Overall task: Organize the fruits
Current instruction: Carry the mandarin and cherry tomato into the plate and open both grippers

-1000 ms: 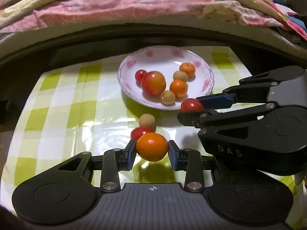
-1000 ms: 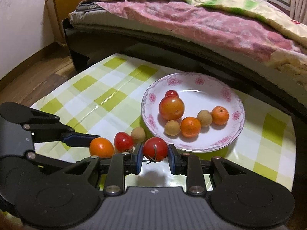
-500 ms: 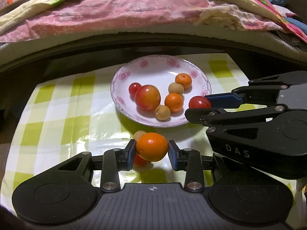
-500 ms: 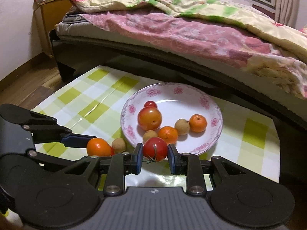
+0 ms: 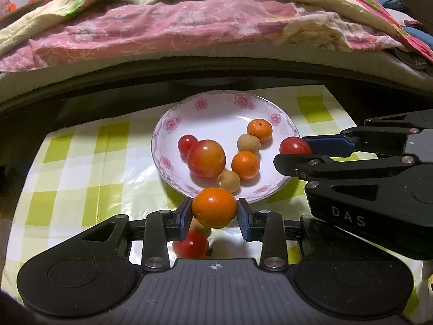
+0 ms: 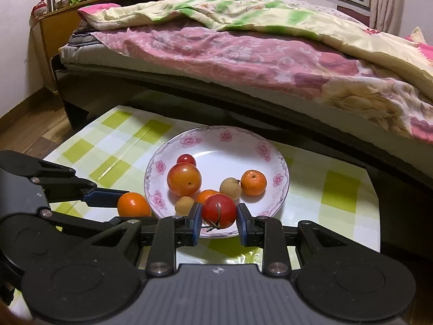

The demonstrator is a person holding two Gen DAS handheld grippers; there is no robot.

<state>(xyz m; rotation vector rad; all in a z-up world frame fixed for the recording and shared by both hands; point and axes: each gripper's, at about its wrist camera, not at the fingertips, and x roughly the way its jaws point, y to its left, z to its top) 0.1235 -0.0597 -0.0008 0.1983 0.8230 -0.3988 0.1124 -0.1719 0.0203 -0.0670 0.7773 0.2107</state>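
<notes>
My left gripper (image 5: pixel 215 212) is shut on an orange tangerine (image 5: pixel 215 207), held above the table just before the near rim of the flowered white plate (image 5: pixel 216 108). My right gripper (image 6: pixel 219 220) is shut on a red tomato (image 6: pixel 218 210), held over the plate's near rim (image 6: pixel 284 168). The plate holds several fruits: a large red-orange fruit (image 5: pixel 206 158), a small red tomato (image 5: pixel 187 143), two tangerines and two tan longans. On the table under my left gripper lie a red tomato (image 5: pixel 190 244) and a partly hidden longan (image 5: pixel 199 226).
The plate sits on a low table with a green-and-white checked cloth (image 5: pixel 81 173). A bed with a pink and yellow quilt (image 6: pixel 243 43) runs close behind the table. A wooden nightstand (image 6: pixel 59 27) stands at the far left.
Both grippers have lifted and moved forward toward the plate with their fruits. The loose tomato and longan on the table now lie beneath my left gripper.
</notes>
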